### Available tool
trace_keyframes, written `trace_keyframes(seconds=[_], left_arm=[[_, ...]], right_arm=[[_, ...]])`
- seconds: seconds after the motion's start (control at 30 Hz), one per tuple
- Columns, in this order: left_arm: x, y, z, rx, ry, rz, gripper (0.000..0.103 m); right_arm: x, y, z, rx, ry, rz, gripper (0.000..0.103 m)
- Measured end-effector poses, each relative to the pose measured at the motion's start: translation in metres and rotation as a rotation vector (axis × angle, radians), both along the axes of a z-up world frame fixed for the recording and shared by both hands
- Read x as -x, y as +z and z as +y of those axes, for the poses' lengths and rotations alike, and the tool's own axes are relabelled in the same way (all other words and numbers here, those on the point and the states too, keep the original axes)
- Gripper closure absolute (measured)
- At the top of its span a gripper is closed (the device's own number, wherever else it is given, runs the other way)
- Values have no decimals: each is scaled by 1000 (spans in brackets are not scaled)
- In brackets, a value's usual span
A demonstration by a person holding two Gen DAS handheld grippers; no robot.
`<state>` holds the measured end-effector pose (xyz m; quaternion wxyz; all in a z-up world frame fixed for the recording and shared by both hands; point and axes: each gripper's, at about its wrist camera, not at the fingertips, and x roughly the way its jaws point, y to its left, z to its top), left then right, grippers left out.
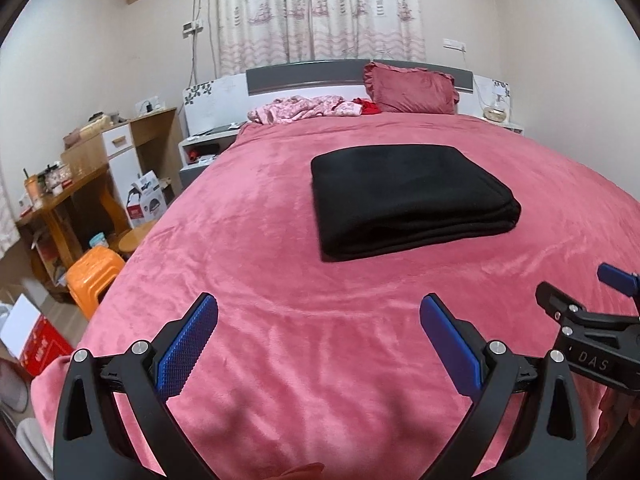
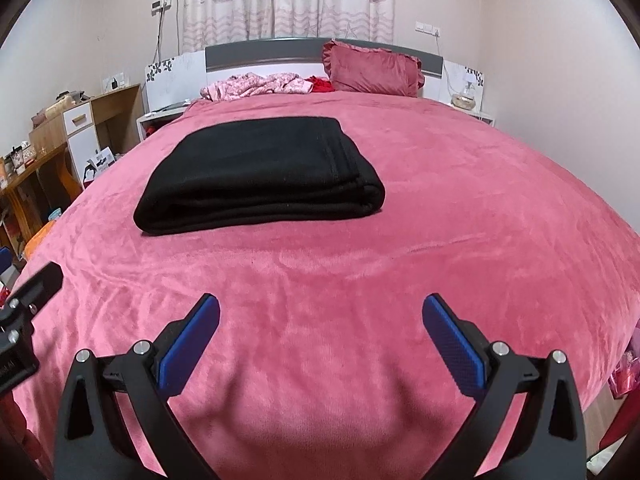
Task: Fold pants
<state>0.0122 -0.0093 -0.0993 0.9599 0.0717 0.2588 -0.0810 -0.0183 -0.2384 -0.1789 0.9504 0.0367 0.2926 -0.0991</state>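
The black pants [image 1: 408, 196] lie folded into a thick flat rectangle on the pink bedspread [image 1: 256, 264], in the middle of the bed. They also show in the right wrist view [image 2: 260, 176], left of centre. My left gripper [image 1: 319, 312] is open and empty, hovering above the bedspread well short of the pants. My right gripper [image 2: 320, 312] is open and empty too, above the near part of the bed. The right gripper shows at the right edge of the left wrist view [image 1: 576, 284], and part of the left one at the left edge of the right wrist view [image 2: 32, 292].
A dark pink pillow [image 1: 412, 88] and crumpled pink clothes [image 1: 304, 108] lie by the headboard [image 1: 304, 76]. A wooden desk [image 1: 80, 184], orange stool [image 1: 94, 276] and boxes stand left of the bed. A nightstand with a lamp [image 2: 464, 98] stands at the far right.
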Motion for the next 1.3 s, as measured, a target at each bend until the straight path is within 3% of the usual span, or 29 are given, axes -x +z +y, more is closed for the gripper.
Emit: trace_keyframes(seconds=[0.43, 0.83, 1.3], left_arm=[[-9, 4, 16, 65, 75, 19, 3], [1, 3, 5, 22, 29, -14, 3], [0, 2, 3, 8, 16, 16, 3]], right_arm=[[13, 14, 7, 20, -12, -55, 2], [15, 18, 0, 1, -41, -70, 2], [16, 19, 1, 11, -20, -73, 2]])
